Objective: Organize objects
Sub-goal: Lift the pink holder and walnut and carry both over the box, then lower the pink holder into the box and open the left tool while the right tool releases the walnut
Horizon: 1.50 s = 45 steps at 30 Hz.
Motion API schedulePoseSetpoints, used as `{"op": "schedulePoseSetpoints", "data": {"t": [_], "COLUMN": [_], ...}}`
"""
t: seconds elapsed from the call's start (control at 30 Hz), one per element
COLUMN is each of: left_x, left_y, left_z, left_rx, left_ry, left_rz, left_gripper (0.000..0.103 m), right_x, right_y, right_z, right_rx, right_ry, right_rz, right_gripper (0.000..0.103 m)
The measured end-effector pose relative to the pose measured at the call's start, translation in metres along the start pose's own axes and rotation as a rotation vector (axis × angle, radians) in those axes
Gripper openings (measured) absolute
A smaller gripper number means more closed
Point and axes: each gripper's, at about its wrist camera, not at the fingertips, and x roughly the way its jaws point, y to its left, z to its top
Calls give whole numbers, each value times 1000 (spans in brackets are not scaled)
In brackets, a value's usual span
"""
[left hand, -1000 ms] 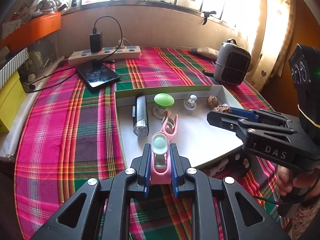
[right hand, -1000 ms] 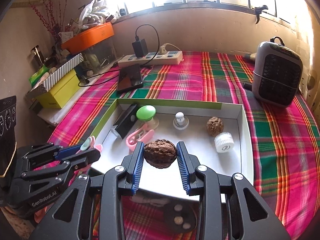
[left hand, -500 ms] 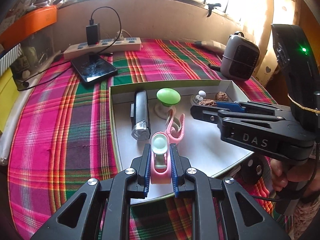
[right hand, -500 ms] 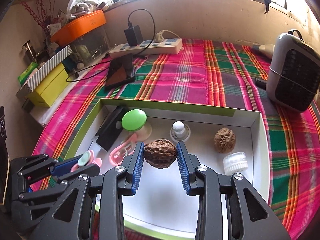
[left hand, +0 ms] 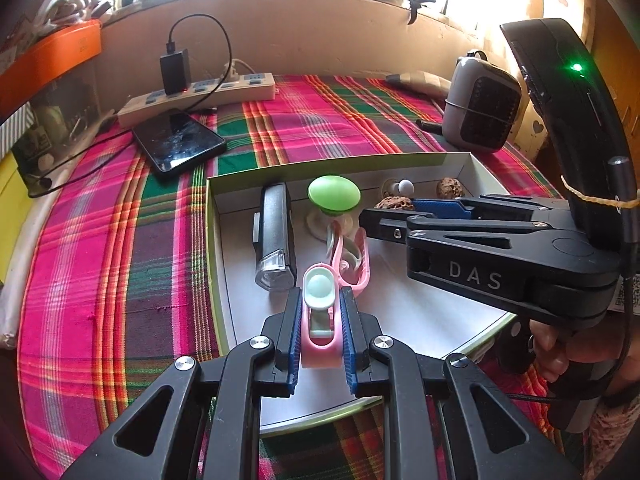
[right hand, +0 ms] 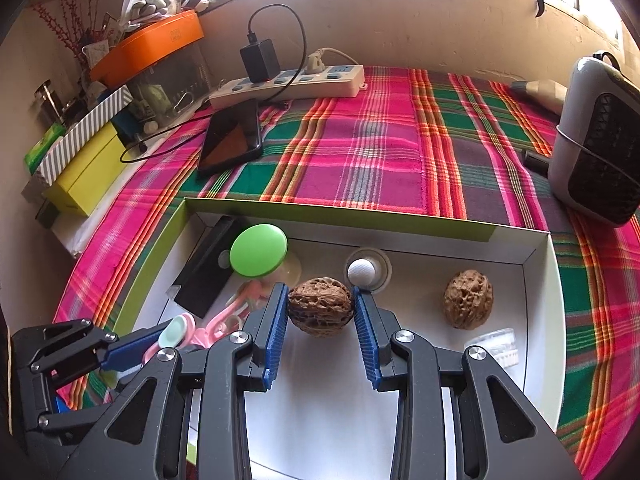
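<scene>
The left gripper [left hand: 320, 316] has its fingers closed on a pink clip [left hand: 319, 320], held low over the near left part of the white tray [left hand: 424, 316], just short of the flashlight [left hand: 276, 236] and a second pink clip [left hand: 352, 256]. The right gripper [right hand: 320, 320] is clamped on a walnut [right hand: 321, 305], above the tray's middle. Another walnut [right hand: 467, 299] lies to its right, so this one probably belongs beside it. Both loads hang clear of the tray floor, ready to be set down.
</scene>
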Motion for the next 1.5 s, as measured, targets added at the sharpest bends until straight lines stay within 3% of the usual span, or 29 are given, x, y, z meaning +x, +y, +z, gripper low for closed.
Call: {"op": "schedulePoseSetpoints", "data": {"t": [0.87,1.5], "left_x": [1,-6], "left_y": [2,-1], "left_z": [1,-1], "left_rx": [8,-10], "left_ry": [2,-5], "left_rz": [19,5], "left_gripper": [17,29], "right_x": [2,-8], "right_y": [-2,-6], "right_z": [1,1], "right_rx": [19,52], "right_ry": [-10,-41], "right_rz": [-7,-4], "right_gripper": [35,41]}}
